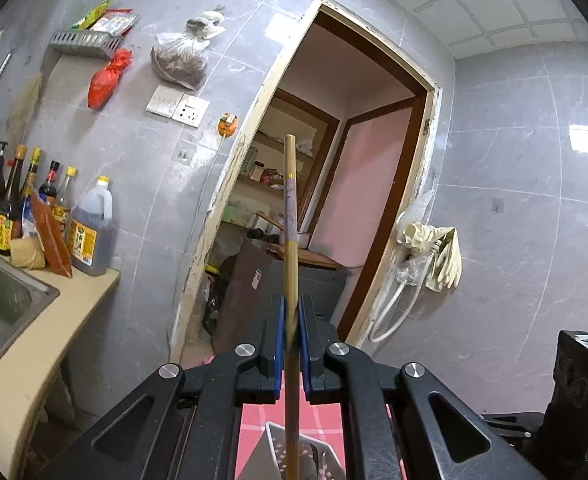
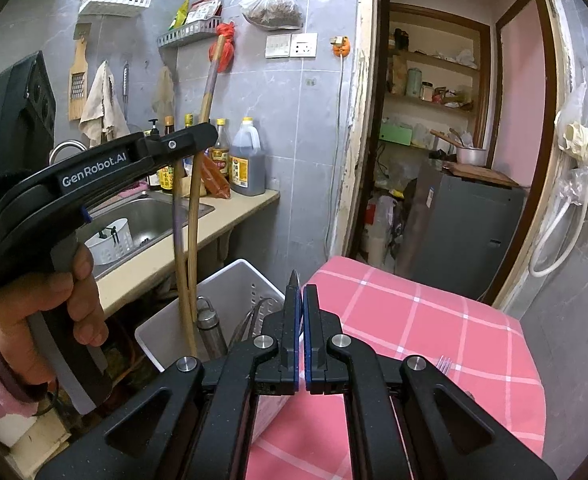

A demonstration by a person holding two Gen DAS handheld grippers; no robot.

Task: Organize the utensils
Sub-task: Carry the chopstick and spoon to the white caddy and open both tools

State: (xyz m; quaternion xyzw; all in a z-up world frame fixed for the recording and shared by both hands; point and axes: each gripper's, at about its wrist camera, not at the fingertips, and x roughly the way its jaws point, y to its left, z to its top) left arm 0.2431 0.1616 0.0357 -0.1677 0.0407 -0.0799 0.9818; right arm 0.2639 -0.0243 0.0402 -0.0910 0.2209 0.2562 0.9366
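Note:
A pair of long bamboo chopsticks [image 1: 289, 208] stands upright, and my left gripper [image 1: 291, 304] is shut on them. In the right wrist view a hand holds that left gripper [image 2: 207, 136] at the left. The chopsticks [image 2: 191, 240] run down from it, and their lower ends dip into a white slotted basket [image 2: 229, 280]. The basket holds a metal handle [image 2: 209, 324] and other metal utensils [image 2: 253, 316]. My right gripper [image 2: 302, 292] is shut with nothing in it, over the basket's right rim. A fork [image 2: 444, 365] lies on the pink checked tablecloth [image 2: 414, 320].
A counter on the left carries a steel sink [image 2: 153, 212], with a white holder [image 2: 109, 240] inside and sauce bottles [image 2: 245, 160] behind. An open doorway [image 2: 434, 140] leads to a storeroom with a grey cabinet. Gloves and a hose hang on the right wall [image 2: 586, 160].

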